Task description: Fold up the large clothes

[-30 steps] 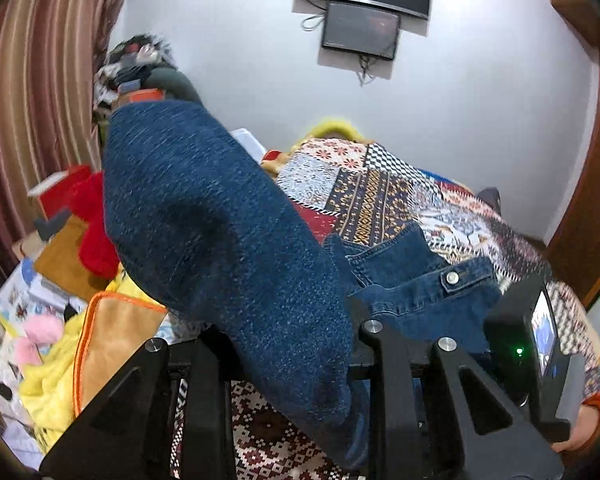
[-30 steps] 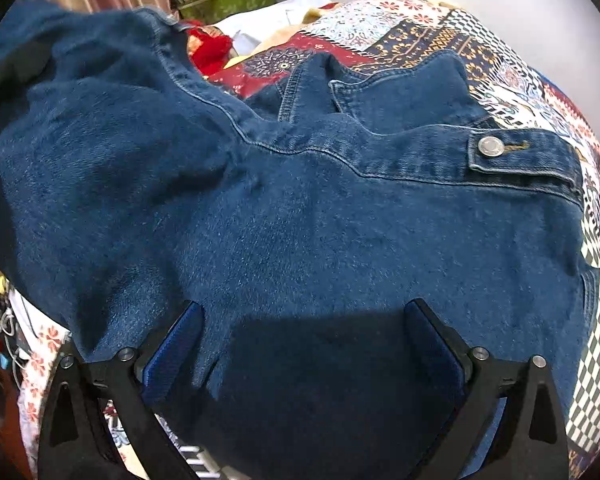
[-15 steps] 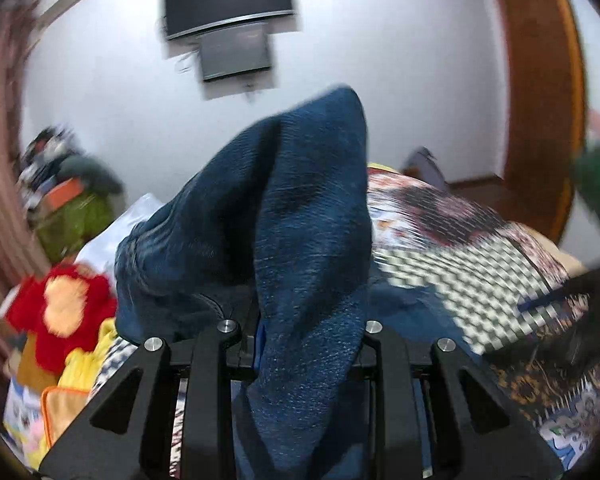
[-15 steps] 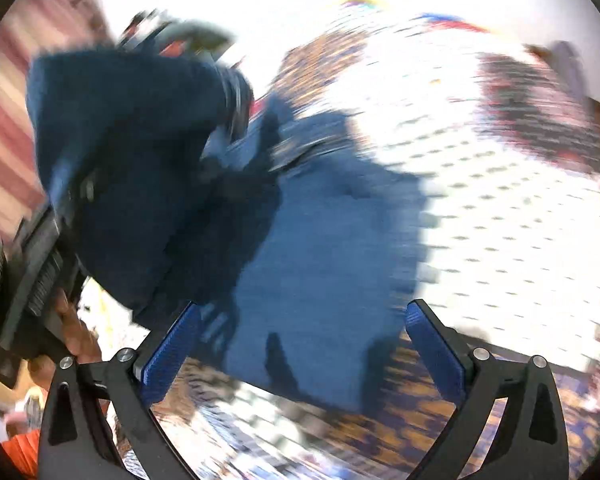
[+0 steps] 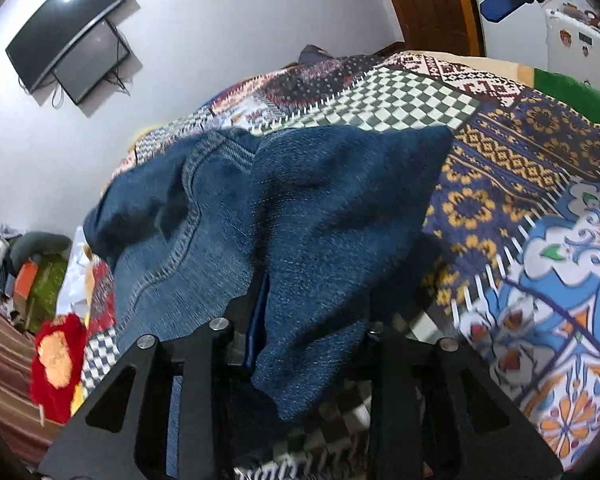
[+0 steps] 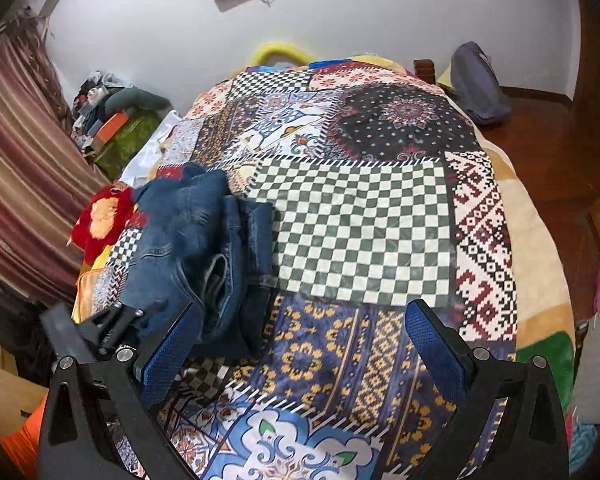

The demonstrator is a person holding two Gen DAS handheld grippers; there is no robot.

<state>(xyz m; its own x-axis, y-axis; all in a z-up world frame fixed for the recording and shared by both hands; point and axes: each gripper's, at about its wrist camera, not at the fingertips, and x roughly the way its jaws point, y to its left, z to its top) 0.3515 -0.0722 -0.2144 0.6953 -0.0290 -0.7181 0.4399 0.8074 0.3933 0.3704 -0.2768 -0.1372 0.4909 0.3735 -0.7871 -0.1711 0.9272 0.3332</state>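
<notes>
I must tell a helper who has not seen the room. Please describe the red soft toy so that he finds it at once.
Start from the bed with the patchwork bedspread. Go to the side nearest the striped curtain, where the crumpled denim jacket lies. The red plush toy sits just beside the jacket at the bed's edge; it alone is fluffy, bright red with an orange patch.

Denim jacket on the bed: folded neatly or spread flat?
Neither: the denim jacket lies bunched in loose overlapping layers on the quilt, one part draped through the left gripper.
</notes>
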